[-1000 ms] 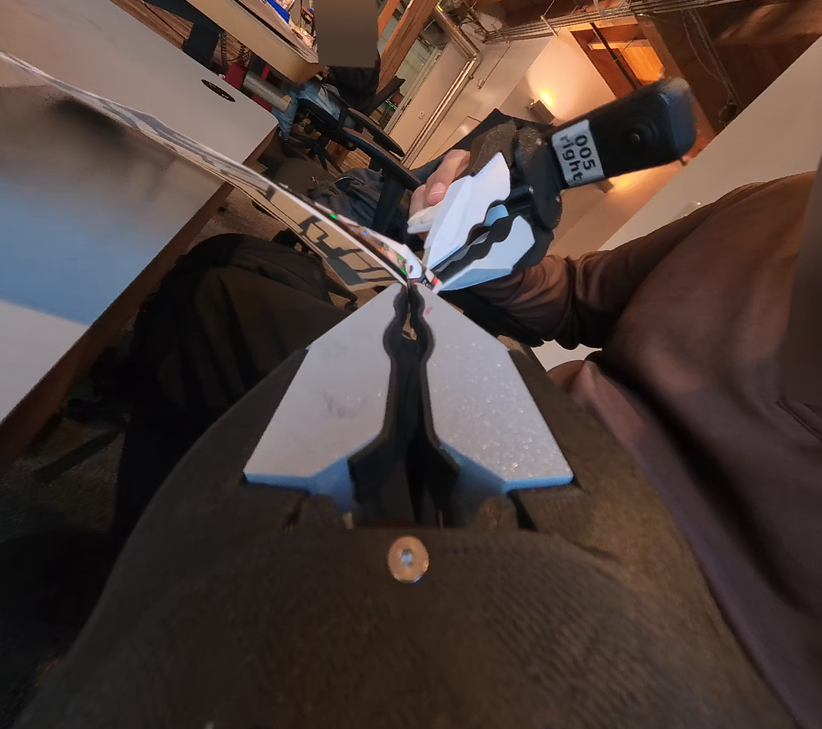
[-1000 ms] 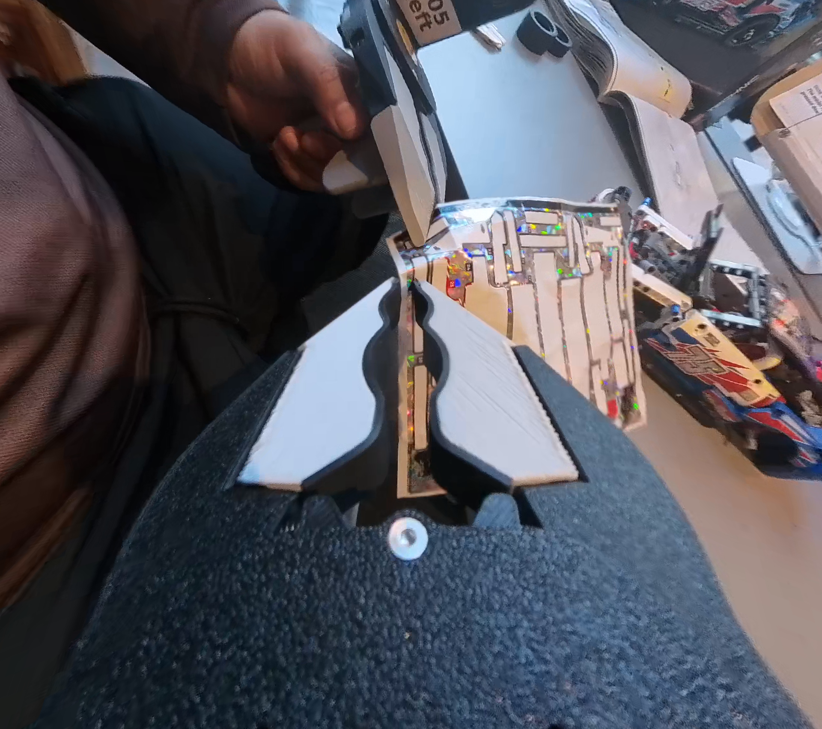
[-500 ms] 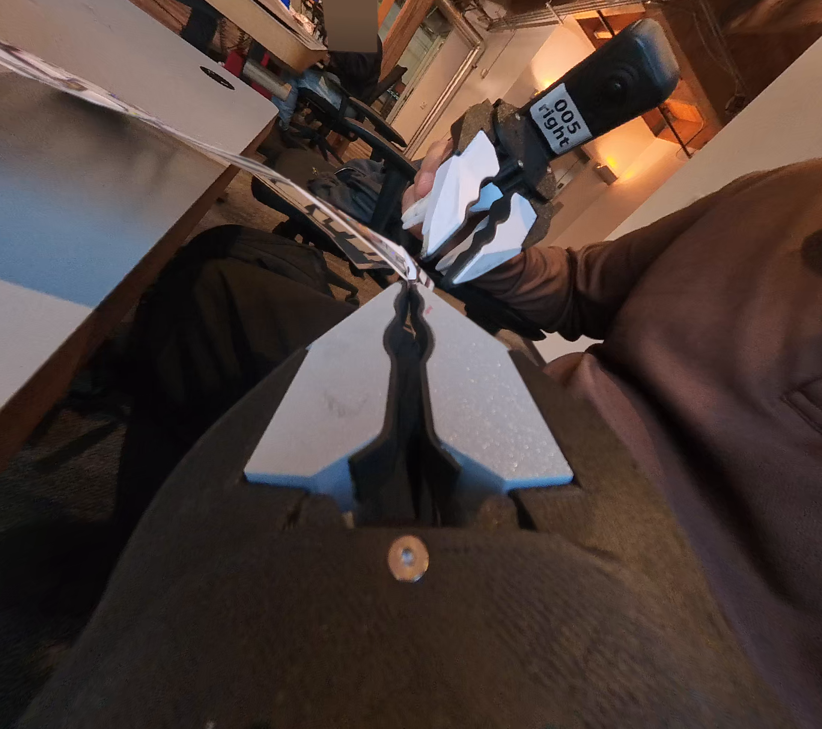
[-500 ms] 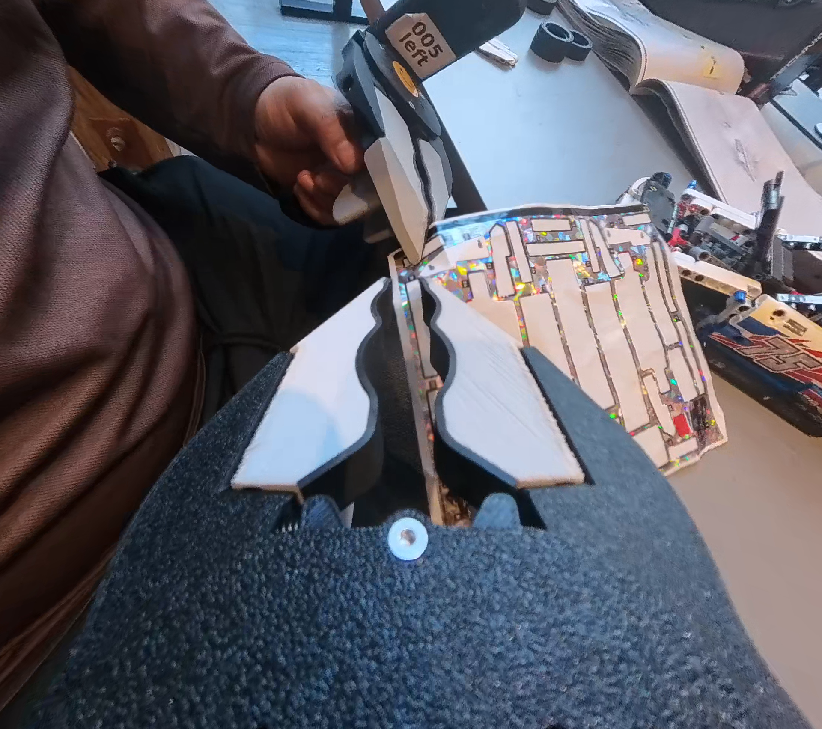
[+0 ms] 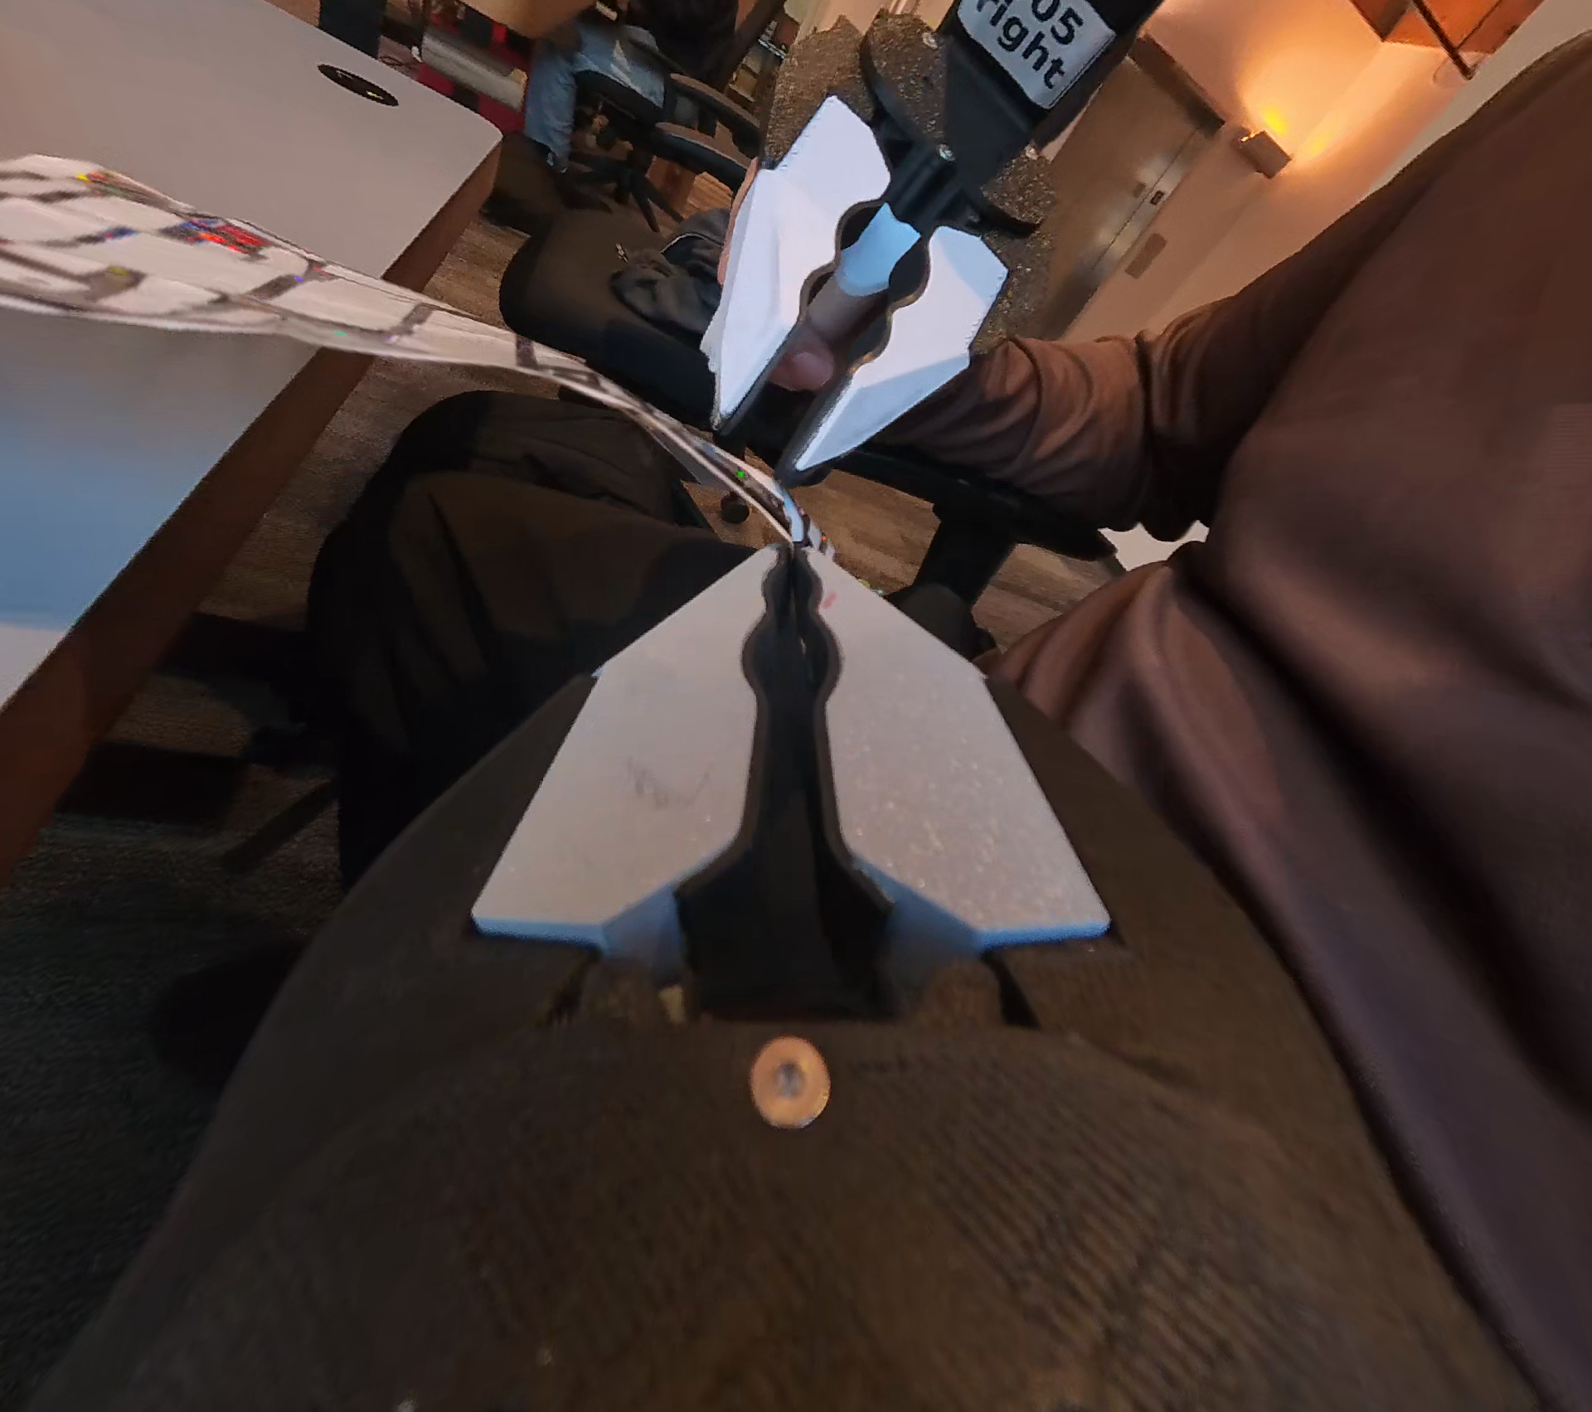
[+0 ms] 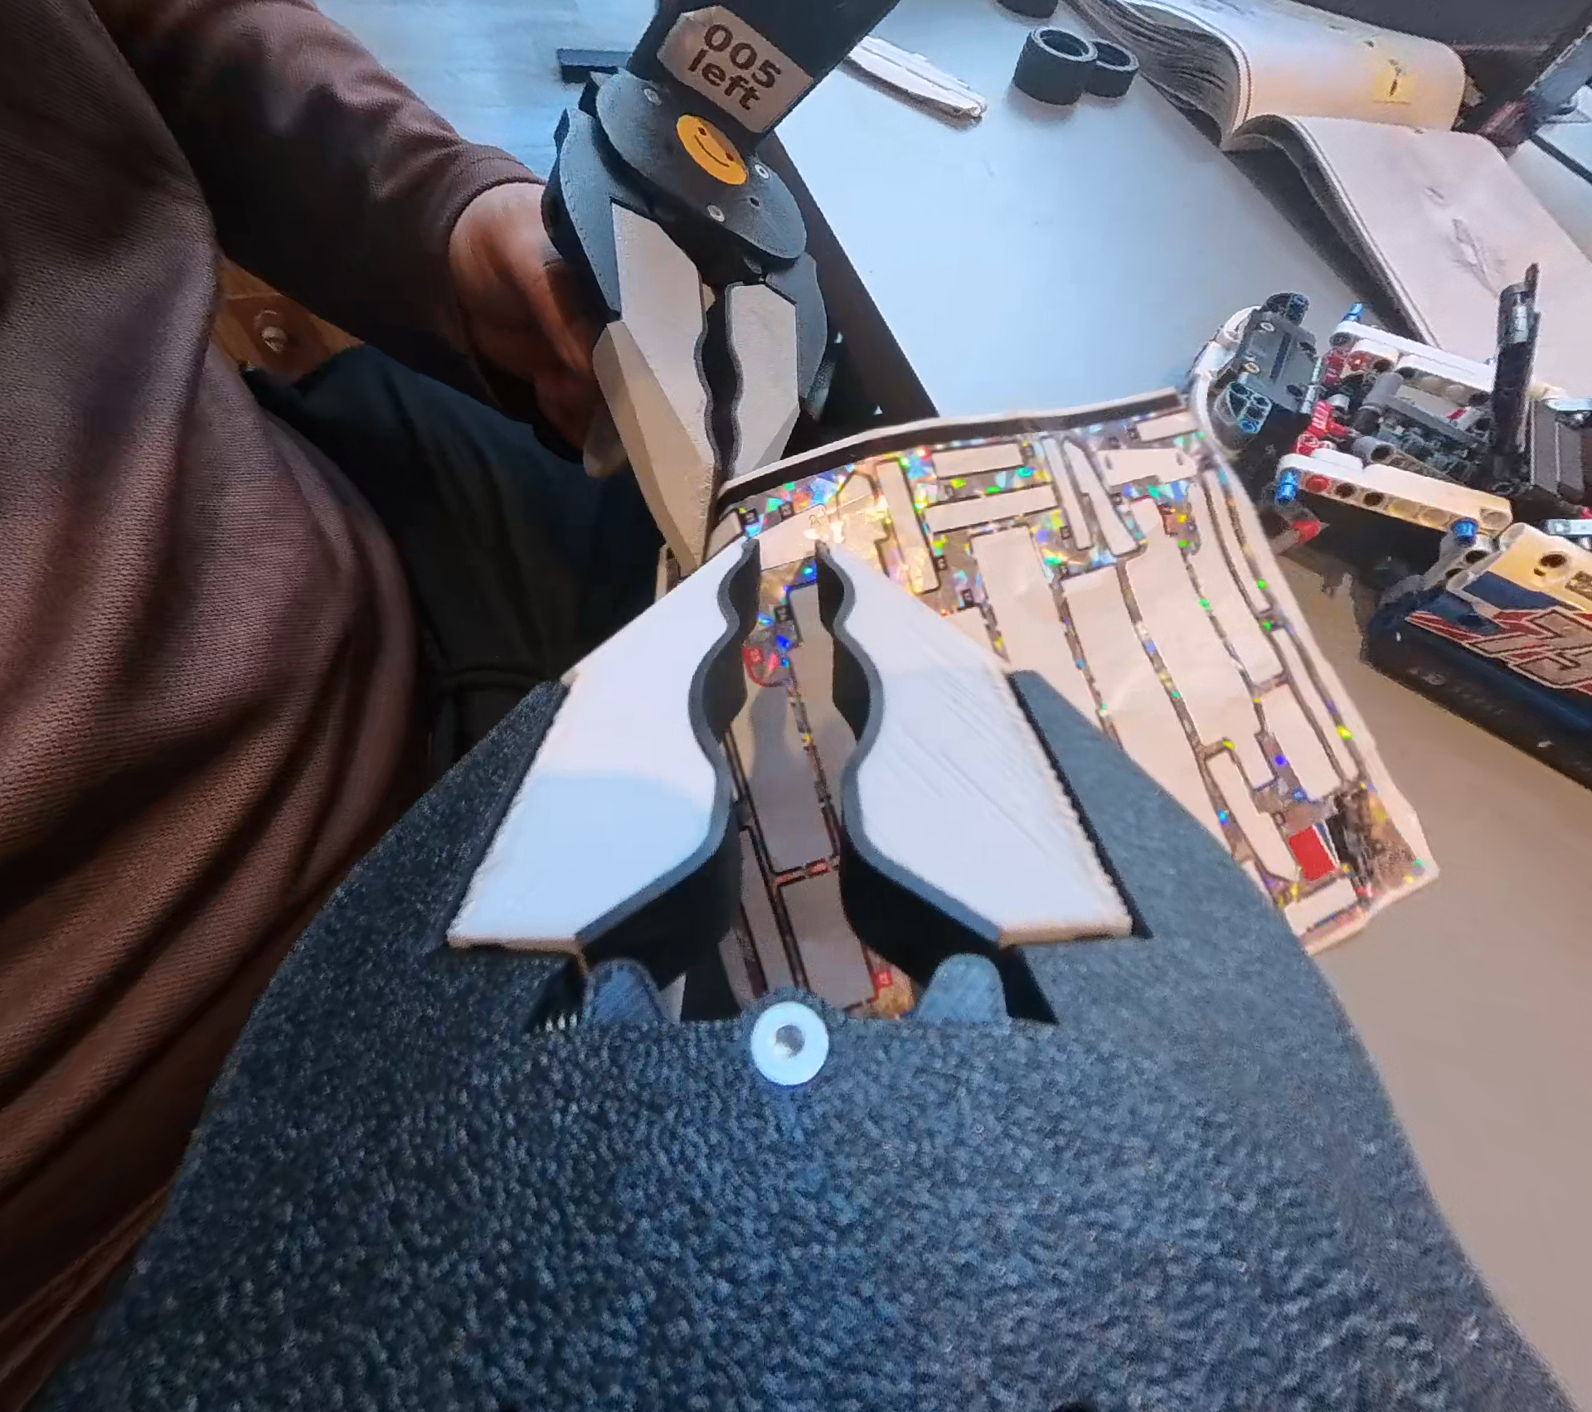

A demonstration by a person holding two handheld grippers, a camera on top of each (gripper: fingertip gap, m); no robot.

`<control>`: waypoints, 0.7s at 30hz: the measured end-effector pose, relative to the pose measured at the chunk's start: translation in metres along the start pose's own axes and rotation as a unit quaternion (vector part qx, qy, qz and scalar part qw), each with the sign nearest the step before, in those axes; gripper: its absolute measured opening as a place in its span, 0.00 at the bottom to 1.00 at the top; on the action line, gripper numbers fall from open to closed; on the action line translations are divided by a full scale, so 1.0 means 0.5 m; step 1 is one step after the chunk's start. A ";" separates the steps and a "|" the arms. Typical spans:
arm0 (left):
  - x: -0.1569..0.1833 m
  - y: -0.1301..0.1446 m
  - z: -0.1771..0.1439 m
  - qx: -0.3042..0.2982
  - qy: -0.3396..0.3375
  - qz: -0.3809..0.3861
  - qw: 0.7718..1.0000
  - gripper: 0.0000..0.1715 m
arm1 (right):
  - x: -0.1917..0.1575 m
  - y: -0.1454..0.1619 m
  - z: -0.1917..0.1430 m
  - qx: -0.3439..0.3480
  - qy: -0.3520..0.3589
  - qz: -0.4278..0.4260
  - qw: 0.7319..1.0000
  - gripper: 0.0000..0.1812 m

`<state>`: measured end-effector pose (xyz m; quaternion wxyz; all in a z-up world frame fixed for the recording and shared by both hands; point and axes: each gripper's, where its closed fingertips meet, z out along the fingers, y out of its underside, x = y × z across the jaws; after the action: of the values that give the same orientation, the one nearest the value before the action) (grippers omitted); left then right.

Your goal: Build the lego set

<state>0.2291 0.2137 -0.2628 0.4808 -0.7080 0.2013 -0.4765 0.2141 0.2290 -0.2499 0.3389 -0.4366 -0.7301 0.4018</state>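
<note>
A holographic sticker sheet with white peel-off shapes hangs out over the table edge. It shows nearly edge-on in the left wrist view. My left gripper is shut on the sheet's near corner; it shows in the right wrist view at the sheet's top left corner. My right gripper is open, its fingers hovering just over the sheet near that corner, and it holds nothing. It shows in the left wrist view pointing down at the sheet. A partly built white, blue and red lego car lies on the table beyond the sheet.
An open instruction book and loose black tyres lie farther back on the white table. A set box stands at the far right. My lap and brown sleeves fill the near left. A seated person and office chairs are in the background.
My right gripper has let go of the sheet, opened wide and now sits over it. The sheet has tipped from upright to nearly flat, still held by my left gripper.
</note>
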 end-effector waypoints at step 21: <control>-0.005 -0.080 -0.043 0.140 0.060 -0.151 0.977 0.00 | 0.015 -0.029 -0.002 0.042 0.006 0.064 0.997 0.11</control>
<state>0.2023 0.2235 -0.2275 0.4851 -0.6258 0.0519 -0.6086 0.2068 0.2321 -0.2355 0.3348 -0.4704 -0.6809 0.4506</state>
